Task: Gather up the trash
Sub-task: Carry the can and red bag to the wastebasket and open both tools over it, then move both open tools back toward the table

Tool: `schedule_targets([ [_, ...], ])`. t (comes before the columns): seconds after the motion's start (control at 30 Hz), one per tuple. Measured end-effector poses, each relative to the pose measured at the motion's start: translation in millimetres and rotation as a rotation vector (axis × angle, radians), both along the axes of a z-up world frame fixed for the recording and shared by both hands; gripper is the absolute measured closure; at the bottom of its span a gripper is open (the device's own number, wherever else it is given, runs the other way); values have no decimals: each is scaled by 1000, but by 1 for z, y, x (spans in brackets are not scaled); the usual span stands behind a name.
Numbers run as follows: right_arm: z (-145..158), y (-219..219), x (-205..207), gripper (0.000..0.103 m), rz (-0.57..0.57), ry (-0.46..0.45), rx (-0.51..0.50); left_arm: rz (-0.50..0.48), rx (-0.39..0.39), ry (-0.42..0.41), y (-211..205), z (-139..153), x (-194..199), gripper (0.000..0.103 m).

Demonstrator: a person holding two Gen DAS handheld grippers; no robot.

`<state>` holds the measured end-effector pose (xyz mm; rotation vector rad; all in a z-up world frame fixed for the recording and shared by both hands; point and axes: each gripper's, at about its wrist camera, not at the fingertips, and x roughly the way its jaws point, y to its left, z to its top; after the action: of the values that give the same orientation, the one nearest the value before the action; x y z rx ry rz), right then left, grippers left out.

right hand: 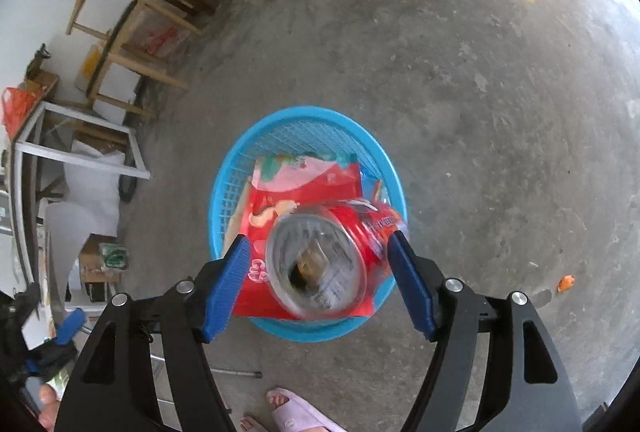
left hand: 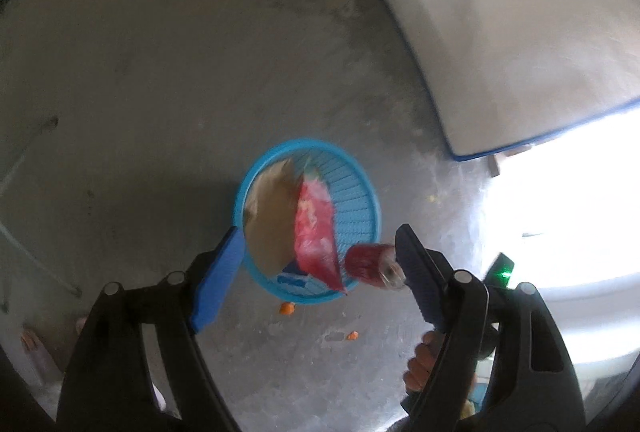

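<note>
I am looking down at a bare grey concrete floor [right hand: 460, 80], with a white mattress edged in blue [left hand: 520, 32] lying on it at the far side and wooden stools and frames [right hand: 132, 32] stacked by the wall. A round blue plastic basket [right hand: 240, 168] stands on the floor below both of my tools. Inside it lie a red snack bag [right hand: 304, 184] and a flat brown paper piece [left hand: 272, 216], both leaning against its wall.

My left tool [left hand: 320, 272] hangs above the near rim of the basket with its blue pads spread wide and nothing between them.

My right tool [right hand: 316, 280] is also spread wide. A red drink can [right hand: 320, 256] sits in the gap, its silver top facing the camera, over the basket's near side. The can looks blurred, and I cannot tell whether either pad touches it; there is a visible gap on the left side.

Small orange scraps [left hand: 286, 308] lie on the floor just outside the basket. A foot in a pale slipper [right hand: 296, 412] stands near it.
</note>
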<state>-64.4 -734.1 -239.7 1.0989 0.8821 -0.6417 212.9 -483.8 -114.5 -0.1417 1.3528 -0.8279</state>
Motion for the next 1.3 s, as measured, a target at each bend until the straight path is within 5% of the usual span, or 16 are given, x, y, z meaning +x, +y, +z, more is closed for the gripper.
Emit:
schedule_targets([
  [0.37,12,8,-8,34,-8,-32,-27,-102,-122,-218,75,103,-45,29],
  [0.73,77,64,-27,31,118,-102,-91,-81,-161,-490,241,158,-97,26],
  [0.93,144,111,-10,27,275,-140,-197,30,-122,-561,340,167,-122,26],
  [1.3,252,273,108,26,714,-302,-264,355,-59,-623,497,149,-151,26],
])
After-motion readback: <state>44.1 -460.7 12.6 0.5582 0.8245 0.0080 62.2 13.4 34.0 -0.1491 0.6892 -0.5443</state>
